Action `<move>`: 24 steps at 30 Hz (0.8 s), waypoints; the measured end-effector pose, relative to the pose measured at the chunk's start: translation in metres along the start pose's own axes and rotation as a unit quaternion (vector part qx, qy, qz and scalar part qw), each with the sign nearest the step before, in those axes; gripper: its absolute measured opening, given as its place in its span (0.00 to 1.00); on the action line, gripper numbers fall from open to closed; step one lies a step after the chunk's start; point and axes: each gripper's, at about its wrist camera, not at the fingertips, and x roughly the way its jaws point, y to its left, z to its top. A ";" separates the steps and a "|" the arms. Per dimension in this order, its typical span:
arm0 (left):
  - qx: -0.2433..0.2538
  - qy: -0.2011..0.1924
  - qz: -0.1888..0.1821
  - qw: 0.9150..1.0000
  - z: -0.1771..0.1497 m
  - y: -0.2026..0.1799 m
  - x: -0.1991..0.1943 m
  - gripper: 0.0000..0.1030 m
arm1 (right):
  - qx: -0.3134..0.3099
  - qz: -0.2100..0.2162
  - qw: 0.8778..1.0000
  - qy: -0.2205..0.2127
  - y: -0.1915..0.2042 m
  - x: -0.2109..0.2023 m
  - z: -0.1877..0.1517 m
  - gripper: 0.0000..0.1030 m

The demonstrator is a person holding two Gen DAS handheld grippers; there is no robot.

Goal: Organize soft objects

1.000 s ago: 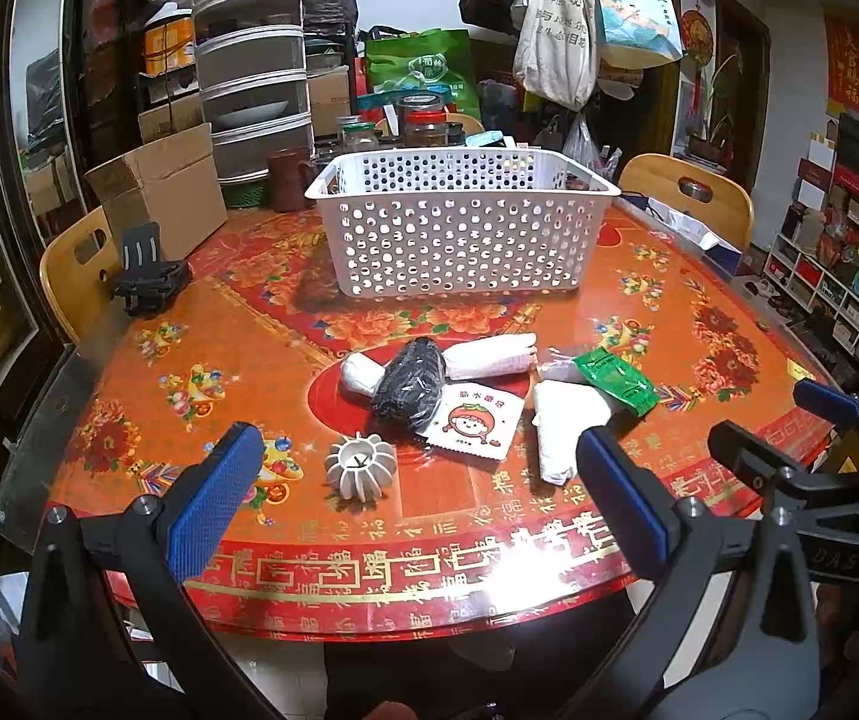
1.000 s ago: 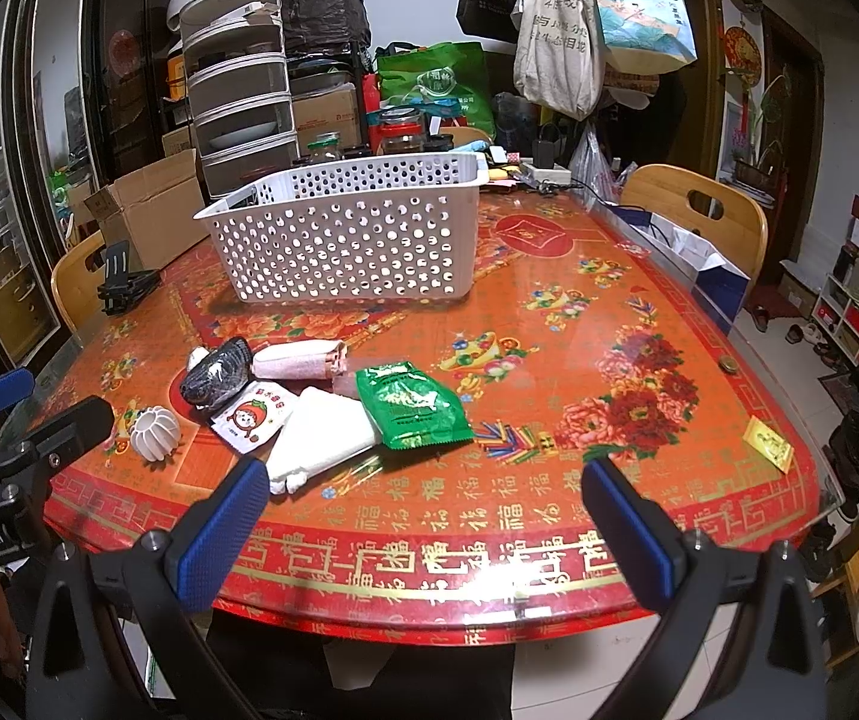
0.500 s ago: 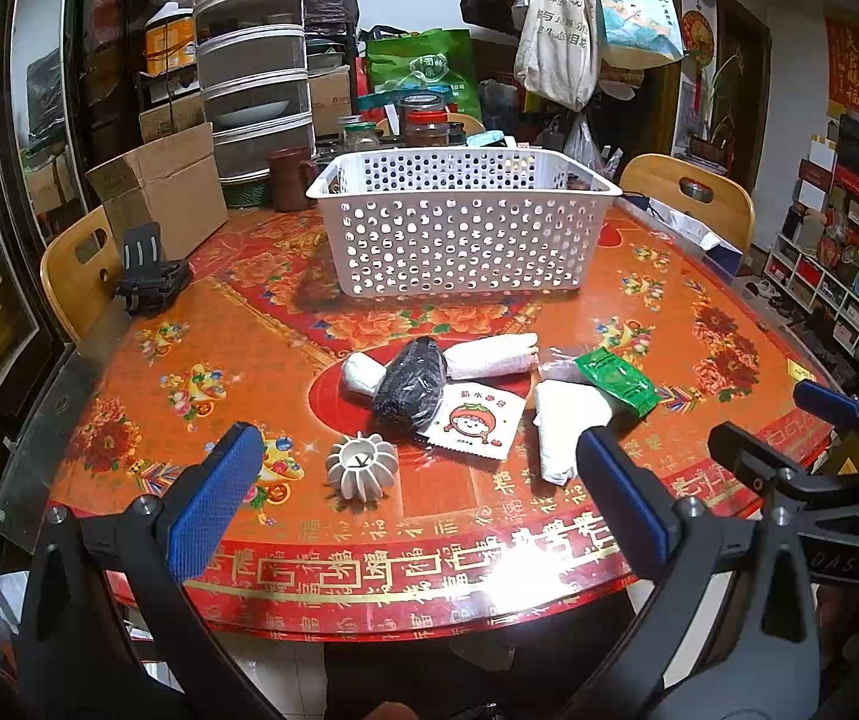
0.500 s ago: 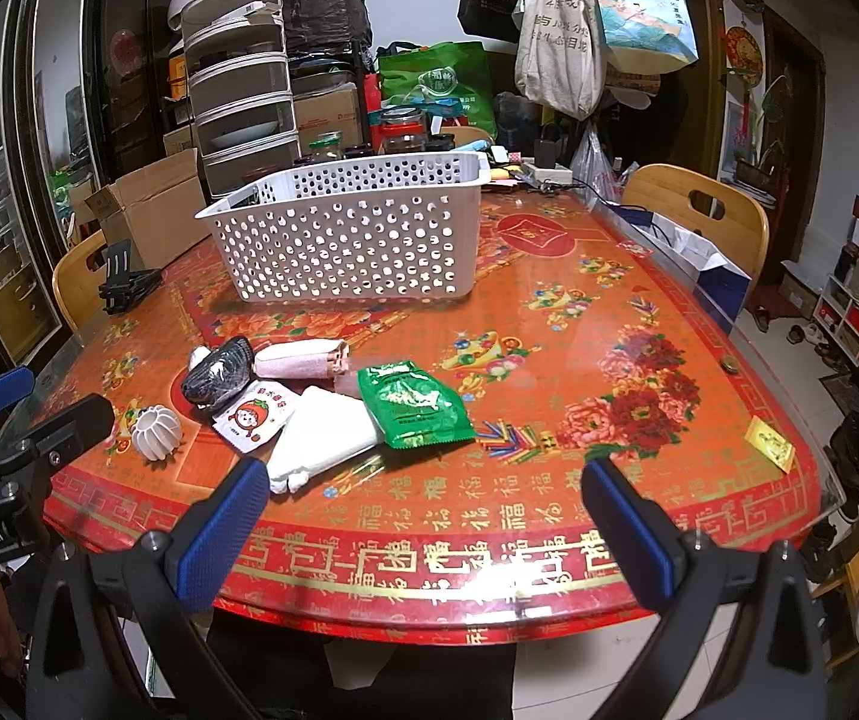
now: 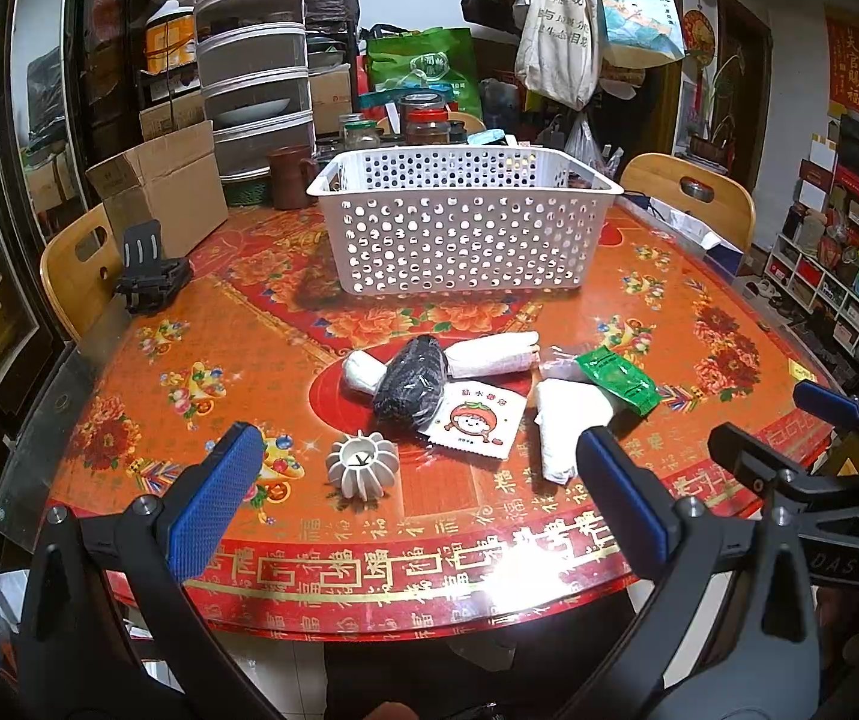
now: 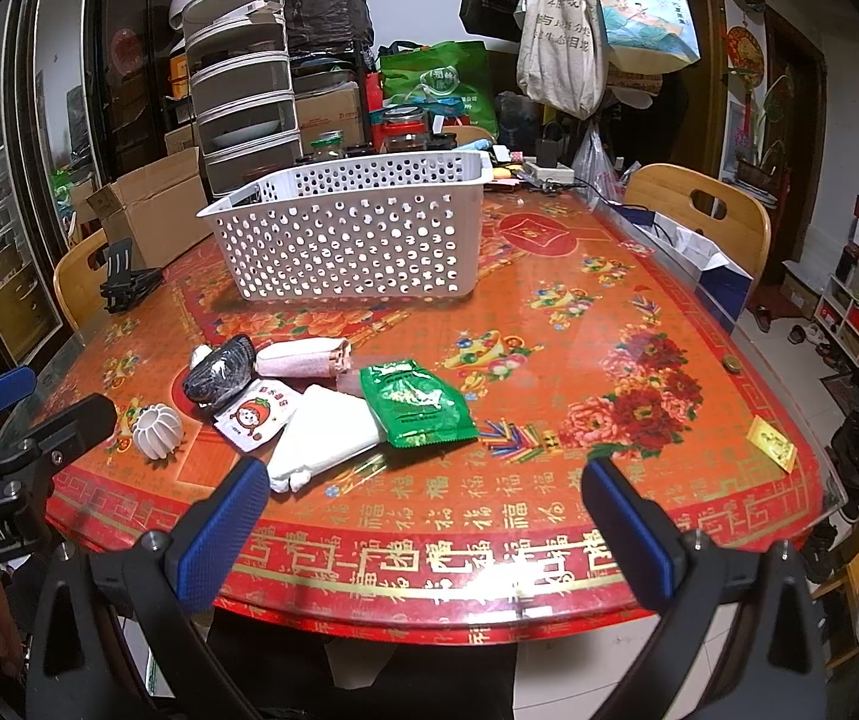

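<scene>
Nearest, the left gripper (image 5: 417,501) and right gripper (image 6: 426,531) hover at the surface's (image 6: 549,516) near edge, jaws spread wide and empty; the left gripper's body reads "enRobot.AI". Beyond lie a white ribbed ball (image 5: 362,465), a cartoon-face sachet (image 5: 477,420), a white folded cloth (image 6: 327,438), a green packet (image 6: 417,402), a black bundle (image 5: 411,381) and a pale roll (image 6: 303,358). Farthest stands the white perforated basket (image 5: 459,234).

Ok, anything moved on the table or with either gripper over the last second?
Nothing visibly changed. The left gripper and right gripper hang open and empty at the near table edge; the soft items, such as the green packet and white cloth, lie untouched before the basket.
</scene>
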 end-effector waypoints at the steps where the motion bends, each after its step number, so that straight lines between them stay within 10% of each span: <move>1: 0.000 0.000 0.000 1.000 0.000 0.000 0.000 1.00 | 0.000 0.000 1.000 0.000 0.000 0.000 0.000 1.00; 17: 0.006 0.021 0.003 1.000 -0.005 0.008 0.036 1.00 | 0.002 0.031 0.999 -0.005 0.000 0.026 -0.006 1.00; 24: 0.000 0.088 -0.001 0.996 -0.018 0.022 0.088 1.00 | 0.008 0.046 0.999 0.010 -0.014 0.055 -0.007 1.00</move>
